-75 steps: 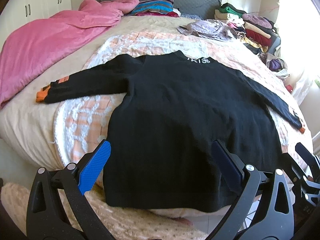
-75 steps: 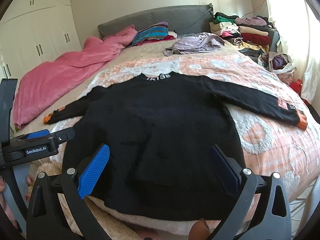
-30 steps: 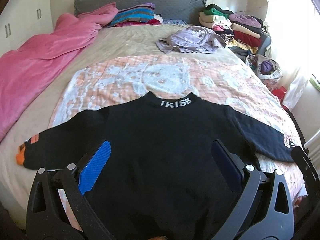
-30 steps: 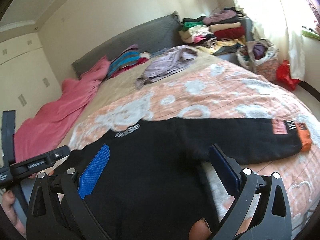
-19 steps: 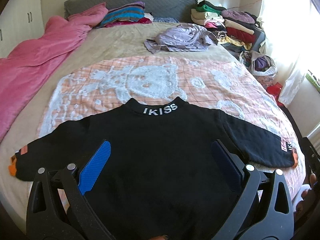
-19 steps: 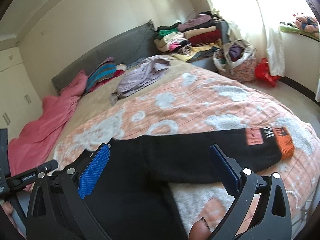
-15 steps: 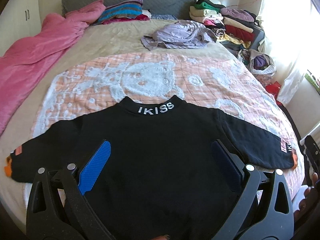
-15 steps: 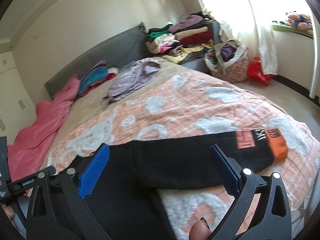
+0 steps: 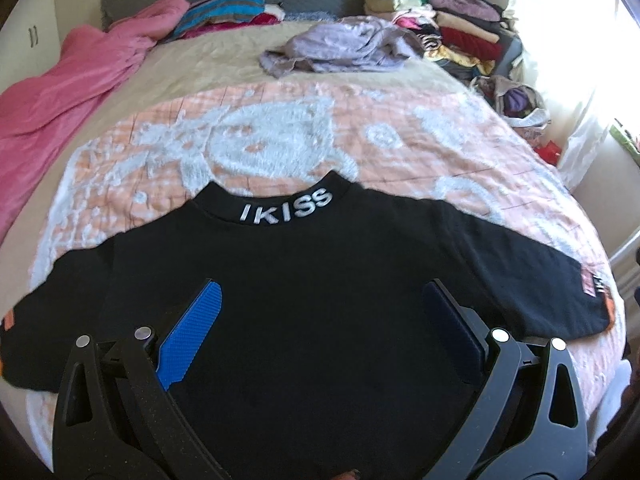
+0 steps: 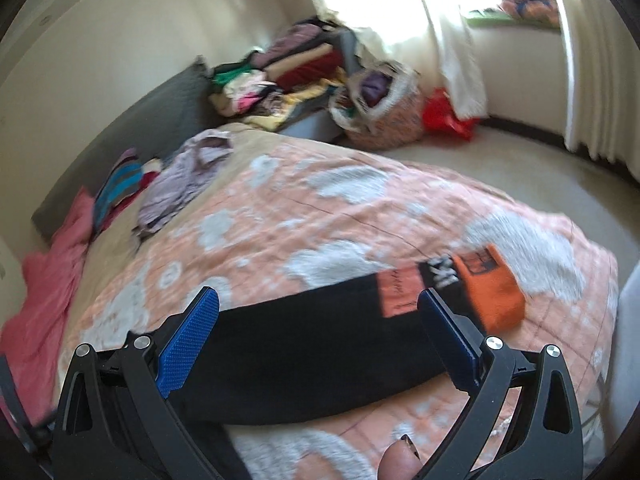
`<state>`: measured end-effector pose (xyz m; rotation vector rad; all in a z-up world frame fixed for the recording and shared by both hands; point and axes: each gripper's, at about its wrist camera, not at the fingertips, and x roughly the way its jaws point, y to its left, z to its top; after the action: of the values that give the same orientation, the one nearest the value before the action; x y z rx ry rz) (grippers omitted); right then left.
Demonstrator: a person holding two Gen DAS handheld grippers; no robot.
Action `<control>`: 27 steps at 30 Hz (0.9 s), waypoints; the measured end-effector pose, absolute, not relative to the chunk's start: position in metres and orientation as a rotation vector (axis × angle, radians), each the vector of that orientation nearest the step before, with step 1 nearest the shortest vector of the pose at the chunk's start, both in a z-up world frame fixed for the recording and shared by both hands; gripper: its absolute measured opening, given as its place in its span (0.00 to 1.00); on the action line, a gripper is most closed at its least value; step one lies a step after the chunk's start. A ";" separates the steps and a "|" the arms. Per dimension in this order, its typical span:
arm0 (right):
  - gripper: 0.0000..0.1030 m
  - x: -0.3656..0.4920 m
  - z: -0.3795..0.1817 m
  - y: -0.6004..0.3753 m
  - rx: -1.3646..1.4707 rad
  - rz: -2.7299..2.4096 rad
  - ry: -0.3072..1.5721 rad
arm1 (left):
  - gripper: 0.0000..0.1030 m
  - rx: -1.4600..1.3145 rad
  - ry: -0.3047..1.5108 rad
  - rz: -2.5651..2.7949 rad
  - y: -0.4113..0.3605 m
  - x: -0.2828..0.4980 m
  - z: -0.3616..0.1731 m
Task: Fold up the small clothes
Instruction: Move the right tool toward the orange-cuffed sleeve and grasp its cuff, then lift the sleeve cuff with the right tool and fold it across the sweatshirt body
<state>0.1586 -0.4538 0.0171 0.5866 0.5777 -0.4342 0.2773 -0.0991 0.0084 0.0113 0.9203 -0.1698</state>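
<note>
A black long-sleeved sweater (image 9: 320, 280) with "IKISS" in white on its collar (image 9: 286, 210) lies flat on the bed, both sleeves spread out. My left gripper (image 9: 320, 312) is open and empty above the sweater's chest. My right gripper (image 10: 320, 320) is open and empty over the sweater's right sleeve (image 10: 312, 332), whose orange cuff (image 10: 492, 288) lies just beyond the right finger. The sweater's hem is hidden below both views.
The sweater lies on an orange and white blanket (image 9: 280, 136) on the bed. A pink duvet (image 9: 68, 92) covers the left side. A lilac garment (image 9: 344, 46) lies further up the bed. Piles of clothes (image 10: 288, 72) and a basket (image 10: 384, 112) stand beside the bed.
The left gripper has moved slightly forward over the chest. The right gripper has swung right and closer to the right sleeve, near its cuff. Both stay open.
</note>
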 end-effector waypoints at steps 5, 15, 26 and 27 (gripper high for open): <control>0.96 0.147 -0.002 -0.483 0.692 -0.504 0.599 | 0.92 0.001 0.946 -0.190 -0.106 0.281 -0.015; 0.96 0.126 -0.038 -0.509 0.740 -0.622 0.698 | 0.92 0.025 0.939 -0.269 -0.119 0.282 -0.040; 0.56 0.124 -0.068 -0.533 0.864 -0.675 0.633 | 0.92 0.011 0.967 -0.354 -0.119 0.281 -0.055; 0.31 0.125 -0.068 -0.533 0.877 -0.653 0.627 | 0.92 -0.002 0.968 -0.362 -0.116 0.281 -0.053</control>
<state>0.1252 -0.5328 -0.0679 0.8771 0.6275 -0.6530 0.2812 -0.1162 -0.0529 -0.0025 0.9681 -0.3623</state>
